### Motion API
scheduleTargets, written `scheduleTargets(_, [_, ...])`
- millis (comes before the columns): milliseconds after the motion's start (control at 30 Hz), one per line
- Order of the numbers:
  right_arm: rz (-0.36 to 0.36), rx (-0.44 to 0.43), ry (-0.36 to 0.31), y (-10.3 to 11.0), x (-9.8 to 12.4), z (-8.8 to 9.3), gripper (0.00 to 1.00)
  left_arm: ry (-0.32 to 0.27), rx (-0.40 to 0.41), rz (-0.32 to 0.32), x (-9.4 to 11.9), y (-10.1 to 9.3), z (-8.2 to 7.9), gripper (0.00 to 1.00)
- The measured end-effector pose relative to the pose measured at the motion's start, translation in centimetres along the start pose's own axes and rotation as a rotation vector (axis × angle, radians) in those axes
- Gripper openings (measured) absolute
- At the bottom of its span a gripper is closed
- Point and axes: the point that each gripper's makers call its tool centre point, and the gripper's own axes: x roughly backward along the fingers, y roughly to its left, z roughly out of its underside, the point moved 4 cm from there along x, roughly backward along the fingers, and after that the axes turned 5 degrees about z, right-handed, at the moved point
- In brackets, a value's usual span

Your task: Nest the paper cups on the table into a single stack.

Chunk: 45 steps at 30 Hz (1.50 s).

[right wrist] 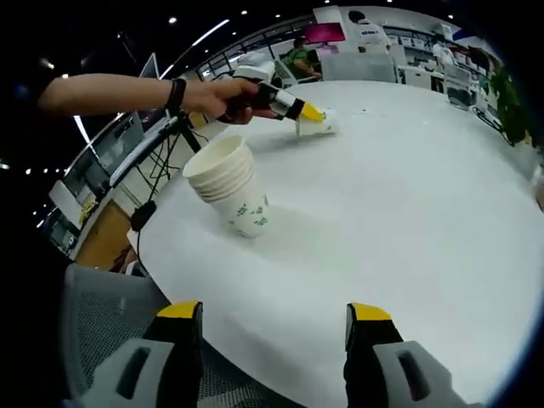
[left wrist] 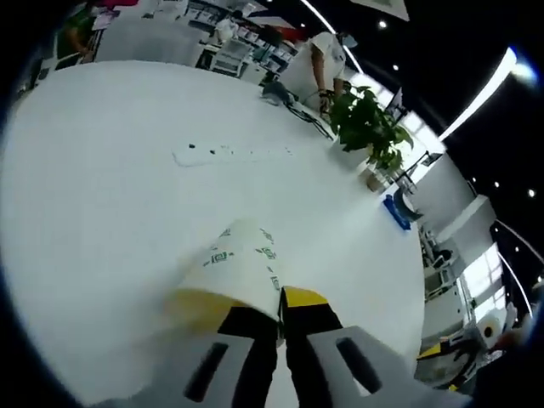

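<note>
Nearest me, my right gripper (right wrist: 274, 336) hangs at the table (right wrist: 408, 212) edge with its jaws wide apart and nothing between them. Just beyond it stands the stack of cups (right wrist: 228, 183), several already nested, leaning a little on the white top. Farther off, my left gripper (left wrist: 279, 316) is clamped on the rim of one more paper cup (left wrist: 240, 263), which lies tipped on its side against the table, well apart from the stack. I judge the job mostly done: this cup has yet to be carried over and dropped in.
</note>
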Motion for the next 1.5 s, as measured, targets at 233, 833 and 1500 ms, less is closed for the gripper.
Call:
scheduleTargets(233, [0.004, 0.005, -0.012, 0.0, -0.1, -0.1, 0.69, 0.044, -0.097, 0.009, 2.1, -1.1, 0.2, 0.00])
scheduleTargets(833, [-0.036, 0.051, -0.039, 1.3, -0.4, -0.6, 0.69, 0.227, -0.417, -0.087, 7.1, -1.6, 2.3, 0.00])
scheduleTargets(1500, [-0.045, 0.084, -0.082, 1.9, 0.4, -1.6, 0.69, 0.192, -0.514, -0.134, 11.0, -6.5, 3.2, 0.00])
